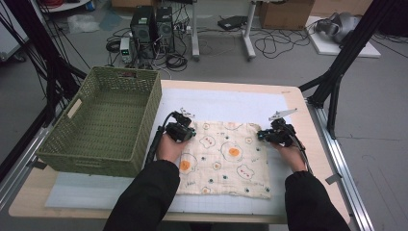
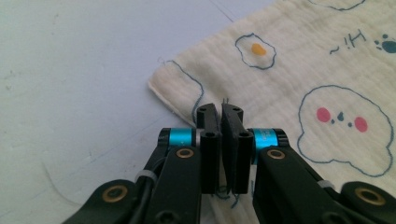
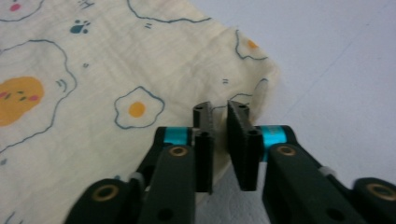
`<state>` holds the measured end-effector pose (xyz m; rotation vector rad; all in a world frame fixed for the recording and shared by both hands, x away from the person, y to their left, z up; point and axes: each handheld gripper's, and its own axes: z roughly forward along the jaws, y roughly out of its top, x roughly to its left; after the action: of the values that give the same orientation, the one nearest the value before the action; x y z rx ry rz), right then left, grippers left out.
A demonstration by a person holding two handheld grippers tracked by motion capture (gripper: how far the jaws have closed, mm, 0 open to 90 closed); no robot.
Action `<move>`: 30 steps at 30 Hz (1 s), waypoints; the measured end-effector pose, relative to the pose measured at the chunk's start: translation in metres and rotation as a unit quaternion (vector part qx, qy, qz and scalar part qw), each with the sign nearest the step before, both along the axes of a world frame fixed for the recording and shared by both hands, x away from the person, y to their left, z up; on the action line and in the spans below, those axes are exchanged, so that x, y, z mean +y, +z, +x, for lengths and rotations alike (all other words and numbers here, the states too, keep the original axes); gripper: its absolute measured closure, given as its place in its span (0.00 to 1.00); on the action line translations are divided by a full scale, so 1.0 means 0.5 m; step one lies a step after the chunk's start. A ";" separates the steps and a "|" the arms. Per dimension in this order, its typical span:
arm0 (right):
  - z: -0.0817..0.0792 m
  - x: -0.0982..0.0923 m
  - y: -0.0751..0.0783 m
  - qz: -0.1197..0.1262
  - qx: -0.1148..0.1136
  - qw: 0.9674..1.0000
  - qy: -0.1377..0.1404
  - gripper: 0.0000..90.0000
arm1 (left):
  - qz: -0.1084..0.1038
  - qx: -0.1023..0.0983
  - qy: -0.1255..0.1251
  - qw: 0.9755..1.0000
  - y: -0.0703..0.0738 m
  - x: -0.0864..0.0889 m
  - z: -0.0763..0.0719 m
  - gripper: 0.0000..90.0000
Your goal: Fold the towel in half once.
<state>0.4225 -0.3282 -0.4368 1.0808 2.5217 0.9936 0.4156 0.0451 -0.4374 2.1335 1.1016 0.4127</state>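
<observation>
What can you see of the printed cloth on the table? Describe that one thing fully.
The cloth is cream, crinkled like muslin, printed with fried eggs, bear faces and paw marks. It lies spread flat and roughly square on the pale mat, right of the green basket. The left gripper and right gripper are at its two far corners.

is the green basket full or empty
Empty. The high view looks straight into the green basket and shows only its bare woven floor and walls.
</observation>
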 end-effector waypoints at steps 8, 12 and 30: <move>-0.003 -0.022 0.006 0.066 0.031 0.997 0.005 0.97 | -0.052 0.007 0.013 0.999 0.012 0.033 -0.003 0.97; -0.013 -0.032 0.020 0.104 0.030 0.994 0.013 0.97 | -0.085 -0.003 0.009 0.996 0.029 0.045 -0.015 0.97; -0.080 -0.051 0.057 0.188 0.047 0.978 0.078 0.97 | -0.132 -0.032 -0.034 0.990 0.059 0.074 -0.104 0.97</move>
<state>0.3827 -0.3539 -0.4085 1.0561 2.5889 1.5474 0.3638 0.0823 -0.4078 1.9067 0.9868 0.2842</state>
